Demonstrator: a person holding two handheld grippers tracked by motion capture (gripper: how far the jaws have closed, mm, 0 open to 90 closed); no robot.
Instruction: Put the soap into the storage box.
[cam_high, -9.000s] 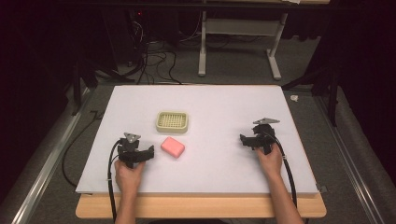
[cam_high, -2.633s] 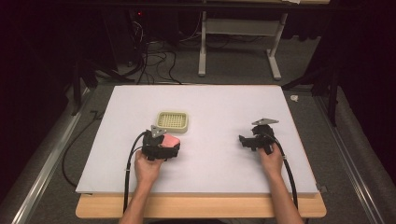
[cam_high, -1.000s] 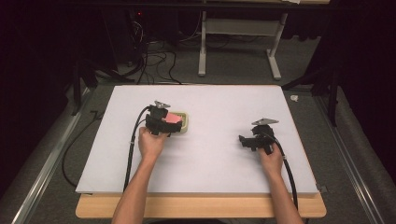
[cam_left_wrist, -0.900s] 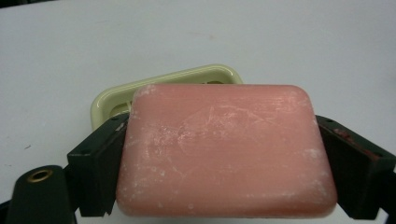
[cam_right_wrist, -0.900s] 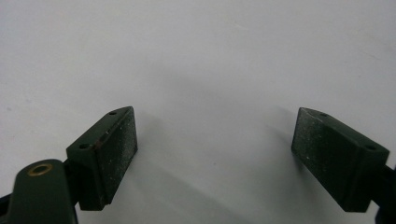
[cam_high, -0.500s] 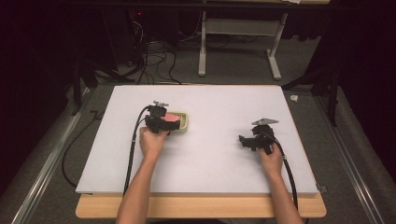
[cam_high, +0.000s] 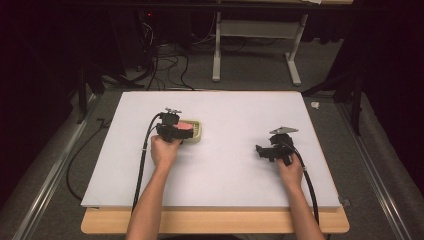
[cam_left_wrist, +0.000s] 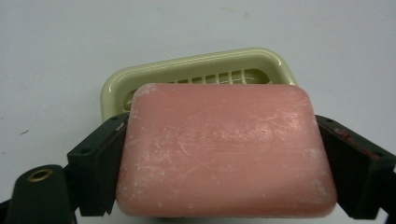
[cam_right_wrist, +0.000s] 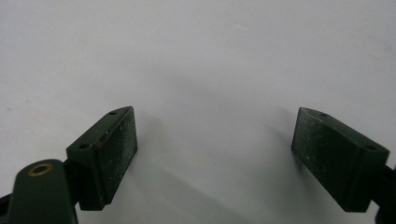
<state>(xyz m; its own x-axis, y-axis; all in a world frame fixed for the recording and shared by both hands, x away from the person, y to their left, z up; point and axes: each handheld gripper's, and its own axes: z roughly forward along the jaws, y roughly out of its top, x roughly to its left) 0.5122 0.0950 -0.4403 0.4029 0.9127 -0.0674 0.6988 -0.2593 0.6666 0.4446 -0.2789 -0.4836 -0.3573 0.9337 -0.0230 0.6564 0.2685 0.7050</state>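
the pink soap bar (cam_left_wrist: 226, 151) is clamped by its short ends between the jaws of the left gripper (cam_high: 170, 127), held over the near part of the pale green soap dish (cam_left_wrist: 198, 70) on the white table (cam_high: 225, 170). to seat it well, ease it forward until centred over the slatted floor, lower it level, then let go. the bar is rounded, matte, scuffed with whitish marks. the right gripper (cam_right_wrist: 215, 158) rests well apart, jaws wide and empty.
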